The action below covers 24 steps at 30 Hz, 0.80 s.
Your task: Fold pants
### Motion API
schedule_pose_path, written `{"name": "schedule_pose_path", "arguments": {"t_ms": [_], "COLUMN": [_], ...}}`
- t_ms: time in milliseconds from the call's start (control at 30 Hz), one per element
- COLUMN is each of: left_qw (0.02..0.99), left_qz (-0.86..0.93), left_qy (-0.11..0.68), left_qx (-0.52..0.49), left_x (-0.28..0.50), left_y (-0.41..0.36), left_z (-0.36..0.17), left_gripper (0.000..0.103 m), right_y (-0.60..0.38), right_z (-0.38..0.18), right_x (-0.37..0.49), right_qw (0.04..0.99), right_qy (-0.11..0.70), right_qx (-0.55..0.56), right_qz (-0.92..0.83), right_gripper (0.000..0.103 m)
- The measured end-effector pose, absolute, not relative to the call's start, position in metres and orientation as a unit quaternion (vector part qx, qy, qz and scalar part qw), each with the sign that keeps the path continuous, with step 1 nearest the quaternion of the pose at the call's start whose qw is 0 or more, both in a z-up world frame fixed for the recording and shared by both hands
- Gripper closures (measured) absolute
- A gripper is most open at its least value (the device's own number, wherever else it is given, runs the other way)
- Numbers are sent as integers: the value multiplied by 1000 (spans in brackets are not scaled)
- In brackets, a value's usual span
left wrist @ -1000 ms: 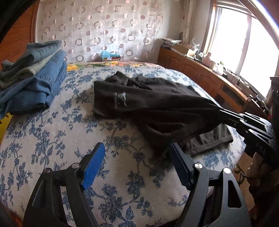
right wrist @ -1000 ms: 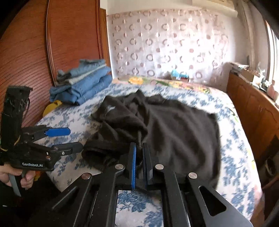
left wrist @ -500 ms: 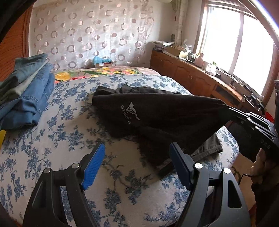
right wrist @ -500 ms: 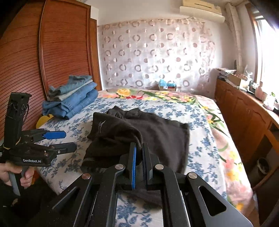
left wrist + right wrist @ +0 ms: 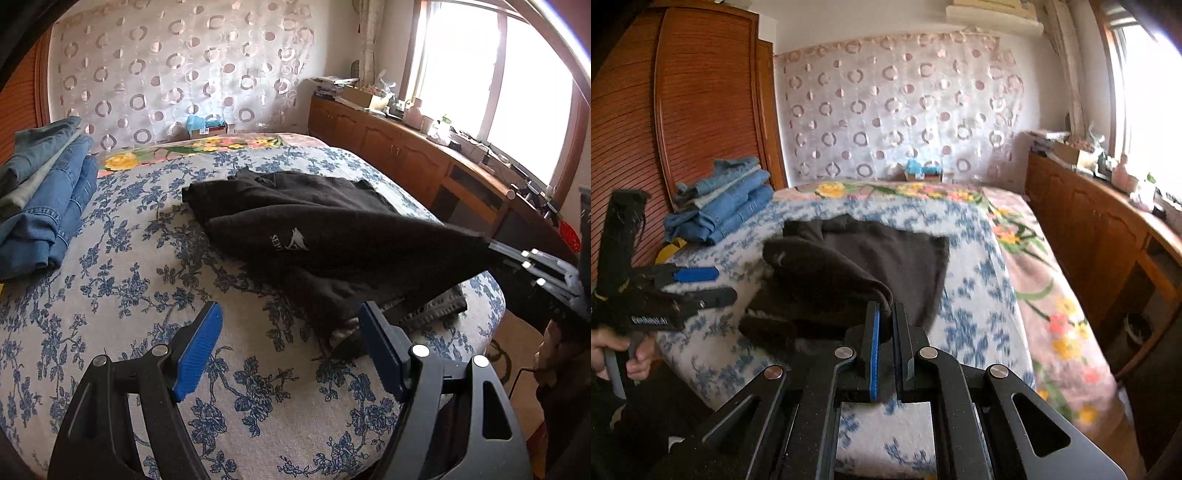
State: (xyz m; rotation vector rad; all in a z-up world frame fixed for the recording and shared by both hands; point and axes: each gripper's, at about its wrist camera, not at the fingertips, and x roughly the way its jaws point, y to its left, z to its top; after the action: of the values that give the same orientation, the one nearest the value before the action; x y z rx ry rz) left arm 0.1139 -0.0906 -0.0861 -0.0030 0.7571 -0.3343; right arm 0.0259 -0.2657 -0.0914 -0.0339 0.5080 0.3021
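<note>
- Left wrist view: the left claw point(image 5: 290, 347) is seen with its blue pads spread wide apart and nothing between them, held above the near edge of the bed point(image 5: 122, 295), which is covered by a blue-flowered spread.
- The black pants point(image 5: 314, 236) are laid across the middle of the bed; one part is lifted off the spread and drawn to the right, where it is clamped by the right claw point(image 5: 493, 245). A white logo is shown on the raised cloth.
- A stack of folded jeans point(image 5: 40, 199) is placed at the left of the bed, well apart from the pants. A wooden cabinet point(image 5: 406, 158) is set under the window.
- Right wrist view: the right claw point(image 5: 884, 332) is closed on a fold of the black pants point(image 5: 849, 269), the cloth being pinched between its pads.
- The left claw point(image 5: 709, 284) is shown at the left, parted and free of cloth, beside the bed point(image 5: 979, 295) edge.
- The folded jeans point(image 5: 727, 199) are seen against the wooden headboard point(image 5: 701, 110).
</note>
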Motion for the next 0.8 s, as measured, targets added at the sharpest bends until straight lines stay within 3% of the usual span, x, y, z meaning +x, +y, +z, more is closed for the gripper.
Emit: {"name": "schedule_pose_path", "arguments": {"t_ms": [467, 600, 667, 733, 800], "left_qw": [911, 906, 902, 898, 895], "left_qz": [-173, -194, -206, -211, -215], "left_qy": [374, 375, 379, 385, 390], "left_qx": [0, 0, -1, 6, 15], "left_x": [110, 109, 110, 112, 115], "left_y": [-94, -96, -98, -103, -109], "left_z": [-94, -95, -97, -100, -103], "left_gripper": [27, 39, 55, 64, 68], "right_y": [-268, -275, -275, -274, -274], "right_z": [-113, -112, -112, -116, -118], "right_x": [39, 39, 39, 40, 42], "right_qw": [941, 943, 943, 944, 943], "right_qy": [306, 299, 298, 297, 301], "right_qx": [8, 9, 9, 8, 9], "right_qz": [144, 145, 145, 145, 140], "right_gripper": [97, 85, 78, 75, 71]}}
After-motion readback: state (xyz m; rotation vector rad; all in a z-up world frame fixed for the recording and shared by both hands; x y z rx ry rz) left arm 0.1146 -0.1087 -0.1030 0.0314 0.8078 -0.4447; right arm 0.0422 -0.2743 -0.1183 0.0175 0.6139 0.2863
